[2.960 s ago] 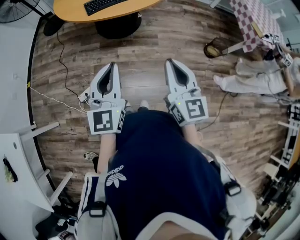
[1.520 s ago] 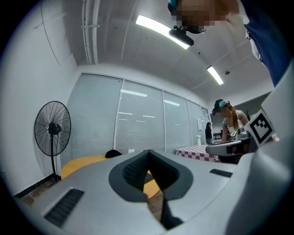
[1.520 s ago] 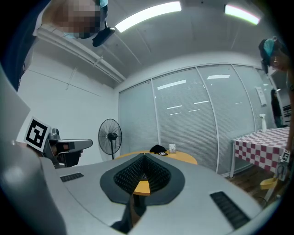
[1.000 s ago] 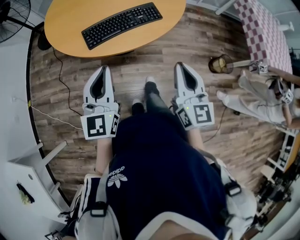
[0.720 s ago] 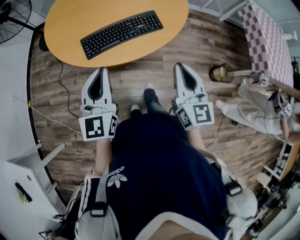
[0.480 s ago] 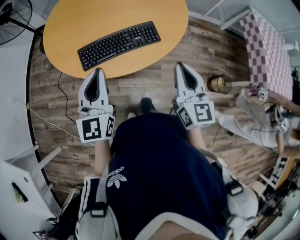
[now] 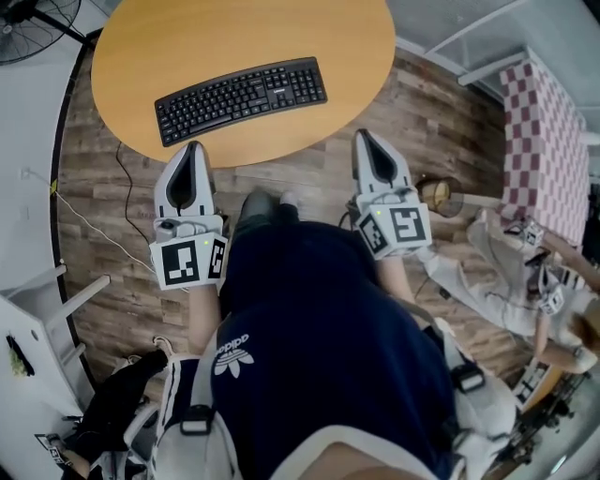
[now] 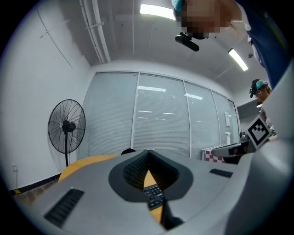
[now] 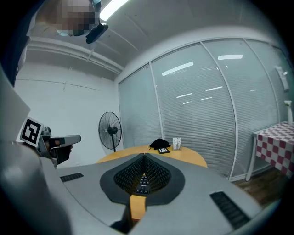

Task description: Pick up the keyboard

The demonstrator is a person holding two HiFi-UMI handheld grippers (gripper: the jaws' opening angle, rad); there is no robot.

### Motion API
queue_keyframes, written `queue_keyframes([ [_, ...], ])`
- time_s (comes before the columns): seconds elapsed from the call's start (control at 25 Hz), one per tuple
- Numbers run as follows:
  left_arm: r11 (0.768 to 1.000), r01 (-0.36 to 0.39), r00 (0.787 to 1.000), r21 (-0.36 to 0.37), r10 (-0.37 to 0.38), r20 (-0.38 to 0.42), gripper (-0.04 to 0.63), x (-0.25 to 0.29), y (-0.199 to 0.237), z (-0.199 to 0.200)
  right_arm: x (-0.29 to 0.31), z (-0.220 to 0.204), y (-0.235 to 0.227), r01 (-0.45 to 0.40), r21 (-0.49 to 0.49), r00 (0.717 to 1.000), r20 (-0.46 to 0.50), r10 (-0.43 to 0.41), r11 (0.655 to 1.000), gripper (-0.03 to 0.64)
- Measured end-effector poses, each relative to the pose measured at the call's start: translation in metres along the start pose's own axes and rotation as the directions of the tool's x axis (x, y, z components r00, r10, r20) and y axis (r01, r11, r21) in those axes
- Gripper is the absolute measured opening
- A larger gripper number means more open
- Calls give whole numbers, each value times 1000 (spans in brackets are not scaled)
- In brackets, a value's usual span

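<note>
A black keyboard (image 7: 241, 98) lies slanted on a round orange table (image 7: 347, 56), near the edge that faces me. My left gripper (image 7: 194, 147) is shut and empty, with its tip at the table's near edge, just short of the keyboard's left end. My right gripper (image 7: 364, 137) is also shut and empty, over the floor just off the table's right rim. In the left gripper view the keyboard (image 8: 154, 195) shows through the opening behind the closed tips (image 8: 149, 151). In the right gripper view the keyboard (image 9: 142, 182) shows the same way behind that gripper (image 9: 144, 156).
A standing fan (image 7: 28, 19) is beyond the table at left. A checkered table (image 7: 548, 122) and a seated person (image 7: 525, 272) are at right, with a small bin (image 7: 437, 195) nearby. A cable (image 7: 89, 225) crosses the floor. A dark item (image 9: 160, 143) and a small card stand (image 9: 176, 143) sit on the table's far side.
I have walked toward the table. The table and keyboard have come nearer, and both grippers have moved forward up to the table's edge. Both stay shut.
</note>
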State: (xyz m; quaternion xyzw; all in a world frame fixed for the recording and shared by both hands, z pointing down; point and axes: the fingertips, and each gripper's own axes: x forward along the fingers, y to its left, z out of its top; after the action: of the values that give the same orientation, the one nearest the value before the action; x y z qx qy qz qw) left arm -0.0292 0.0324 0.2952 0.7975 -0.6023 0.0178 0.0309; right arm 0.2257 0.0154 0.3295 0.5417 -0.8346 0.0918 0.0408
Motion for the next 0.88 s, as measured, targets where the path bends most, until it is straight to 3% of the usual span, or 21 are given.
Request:
queue_keyframes([
  [0.52, 997, -79, 996, -19, 78, -46, 3, 46, 70, -5, 80, 9, 1, -31, 16, 999, -31, 32, 999, 3],
  [0.88, 996, -86, 993, -26, 83, -86, 3, 75, 138, -15, 129, 13, 0, 37, 33, 998, -51, -35, 999, 3],
])
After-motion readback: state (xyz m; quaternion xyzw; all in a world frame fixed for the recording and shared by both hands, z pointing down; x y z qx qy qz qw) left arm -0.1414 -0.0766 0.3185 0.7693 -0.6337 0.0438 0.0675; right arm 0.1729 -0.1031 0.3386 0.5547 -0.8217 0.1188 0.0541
